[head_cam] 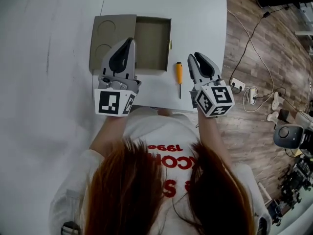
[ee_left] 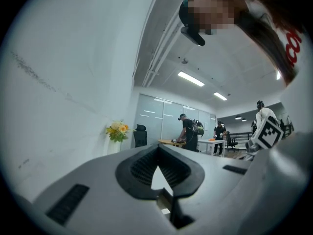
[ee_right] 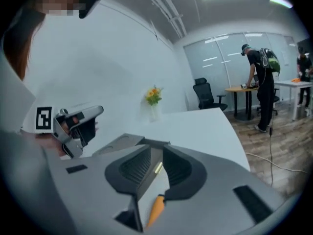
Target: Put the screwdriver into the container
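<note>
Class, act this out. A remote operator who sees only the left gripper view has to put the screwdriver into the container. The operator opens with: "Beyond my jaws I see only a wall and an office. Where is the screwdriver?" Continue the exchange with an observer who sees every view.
Observer: The screwdriver lies on the white table, just right of the open box.
Operator: Is the lid in the way?
Observer: No. The lid lies flat at the box's left side.
Operator: Which gripper is nearer the tool?
Observer: The right gripper. Its jaws stand apart, and the orange handle shows in the gap but is not gripped.
</note>
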The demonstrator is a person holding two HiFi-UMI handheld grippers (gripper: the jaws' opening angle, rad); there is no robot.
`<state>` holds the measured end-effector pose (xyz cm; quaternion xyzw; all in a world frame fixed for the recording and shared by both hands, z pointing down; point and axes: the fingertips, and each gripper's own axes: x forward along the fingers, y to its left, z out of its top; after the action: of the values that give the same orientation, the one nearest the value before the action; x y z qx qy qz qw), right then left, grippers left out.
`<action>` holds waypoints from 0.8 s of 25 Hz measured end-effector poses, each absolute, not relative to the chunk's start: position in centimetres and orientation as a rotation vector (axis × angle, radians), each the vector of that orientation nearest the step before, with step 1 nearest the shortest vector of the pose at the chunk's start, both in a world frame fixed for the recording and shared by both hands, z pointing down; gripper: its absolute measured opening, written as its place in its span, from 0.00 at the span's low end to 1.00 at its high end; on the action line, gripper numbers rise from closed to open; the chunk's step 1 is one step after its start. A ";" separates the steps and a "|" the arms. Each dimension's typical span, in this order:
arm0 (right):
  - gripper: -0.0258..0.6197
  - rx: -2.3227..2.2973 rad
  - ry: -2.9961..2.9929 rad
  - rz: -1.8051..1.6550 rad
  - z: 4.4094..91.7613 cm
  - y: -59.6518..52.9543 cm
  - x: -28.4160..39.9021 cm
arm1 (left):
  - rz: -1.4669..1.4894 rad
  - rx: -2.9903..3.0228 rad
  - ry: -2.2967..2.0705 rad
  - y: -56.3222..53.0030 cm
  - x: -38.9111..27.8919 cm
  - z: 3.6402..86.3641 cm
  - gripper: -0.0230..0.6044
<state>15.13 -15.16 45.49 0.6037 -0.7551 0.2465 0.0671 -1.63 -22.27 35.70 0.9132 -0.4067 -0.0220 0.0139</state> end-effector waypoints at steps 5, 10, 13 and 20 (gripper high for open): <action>0.18 1.718 -2.155 0.908 52.6 -13.6 13.9 | -0.012 2.825 -1.238 -21.8 -1.7 38.0 0.04; 0.28 1.603 -2.048 1.014 58.4 -12.2 12.8 | 0.034 2.815 -1.219 -21.4 -1.7 39.4 0.04; 0.30 1.546 -2.019 1.037 60.2 -11.7 12.0 | 0.048 2.808 -1.225 -21.4 -1.8 39.7 0.04; 0.23 1.553 -2.037 1.109 60.2 -12.1 11.3 | 0.064 2.802 -1.254 -21.6 -2.4 39.6 0.04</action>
<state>11.27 -12.07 60.17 0.5478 -0.7186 0.3913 0.1744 -2.43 -21.57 39.61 0.9120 -0.4082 0.0208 0.0353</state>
